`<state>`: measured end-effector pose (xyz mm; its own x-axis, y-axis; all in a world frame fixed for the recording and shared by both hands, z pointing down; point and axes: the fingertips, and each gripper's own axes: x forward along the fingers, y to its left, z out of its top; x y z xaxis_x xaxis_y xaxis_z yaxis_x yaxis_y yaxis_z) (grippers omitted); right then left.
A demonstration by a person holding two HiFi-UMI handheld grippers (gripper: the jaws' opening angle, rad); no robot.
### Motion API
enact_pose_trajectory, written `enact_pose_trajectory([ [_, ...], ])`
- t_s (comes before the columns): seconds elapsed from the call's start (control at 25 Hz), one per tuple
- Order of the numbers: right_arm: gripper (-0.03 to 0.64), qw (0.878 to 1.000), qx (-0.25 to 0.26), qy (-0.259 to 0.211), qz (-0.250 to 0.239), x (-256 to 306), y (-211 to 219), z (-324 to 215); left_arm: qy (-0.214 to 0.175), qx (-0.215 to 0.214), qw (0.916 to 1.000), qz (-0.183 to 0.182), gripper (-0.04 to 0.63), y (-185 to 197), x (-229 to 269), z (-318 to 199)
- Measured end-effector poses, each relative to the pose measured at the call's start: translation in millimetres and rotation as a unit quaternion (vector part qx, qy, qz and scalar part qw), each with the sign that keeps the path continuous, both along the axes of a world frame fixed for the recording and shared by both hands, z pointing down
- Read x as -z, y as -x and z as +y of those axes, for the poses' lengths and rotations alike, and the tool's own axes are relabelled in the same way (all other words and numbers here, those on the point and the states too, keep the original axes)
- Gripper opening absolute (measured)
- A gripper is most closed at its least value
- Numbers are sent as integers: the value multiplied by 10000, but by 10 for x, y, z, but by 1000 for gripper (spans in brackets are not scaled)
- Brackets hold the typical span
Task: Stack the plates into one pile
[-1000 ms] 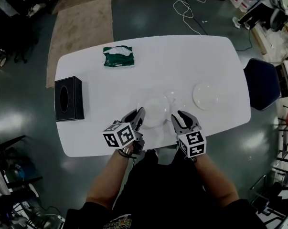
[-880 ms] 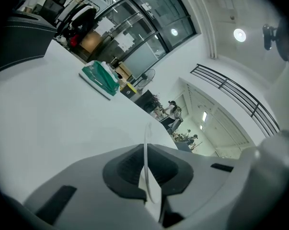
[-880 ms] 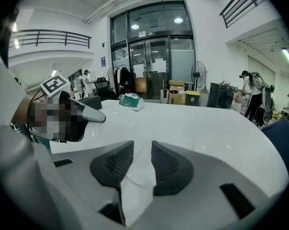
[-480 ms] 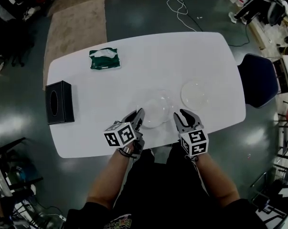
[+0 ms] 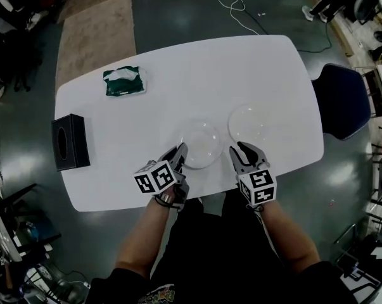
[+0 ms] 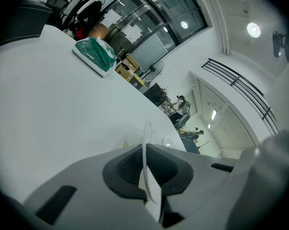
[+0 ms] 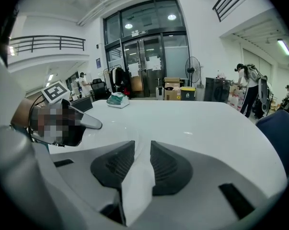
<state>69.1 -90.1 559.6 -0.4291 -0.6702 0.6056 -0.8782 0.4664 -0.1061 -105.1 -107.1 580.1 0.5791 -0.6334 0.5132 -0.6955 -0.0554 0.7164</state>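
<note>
Nearer plate (image 5: 200, 145), clear and faint against the white surface (image 5: 146, 113), close to the near edge in the head view, near rim pinched in the left claw (image 5: 180, 152); lifted or resting, not readable from above. Farther plate (image 5: 249, 122) just beside it toward the blue chair (image 5: 343, 100), rims close, touching or overlapping not to be told. Right claw (image 5: 241, 149) spread, tips just short of that plate's near rim. Green tissue pack (image 5: 124, 81) and black tissue box (image 5: 69, 142) well apart from the plates, at the other end of the surface. Left gripper view: left claw (image 6: 145, 153) pressed together on the nearer plate (image 6: 145, 134), seen edge-on as a thin pale line, the rest of it lost against the surface (image 6: 48, 104); green tissue pack (image 6: 93, 53) far off. Right gripper view: right claw (image 7: 142, 145) apart, just been closing, only bare surface (image 7: 192, 123) showing in the gap; left claw (image 7: 91, 123) at the left, only its tip plain; both plates too faint to trace here; green tissue pack (image 7: 117, 99) beyond, blue chair (image 7: 284, 133) cut off at the right edge.
</note>
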Motion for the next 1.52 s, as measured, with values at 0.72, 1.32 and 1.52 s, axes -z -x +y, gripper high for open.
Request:
enact_pose_trajectory([
  [0.72, 115, 9995, 290, 84, -74, -37, -265, -264, -81, -386, 9799, -1956, 112, -84, -132, -51],
  [1.32, 123, 9992, 370, -6, -150, -11, -668, -400, -726, -844, 9384, -3270, 155, -512, 8, 54],
  [1.52, 127, 9990, 406, 15, -169, -55, -857, -431, -1103, -1142, 9310, -3287, 154, -994, 100, 3],
])
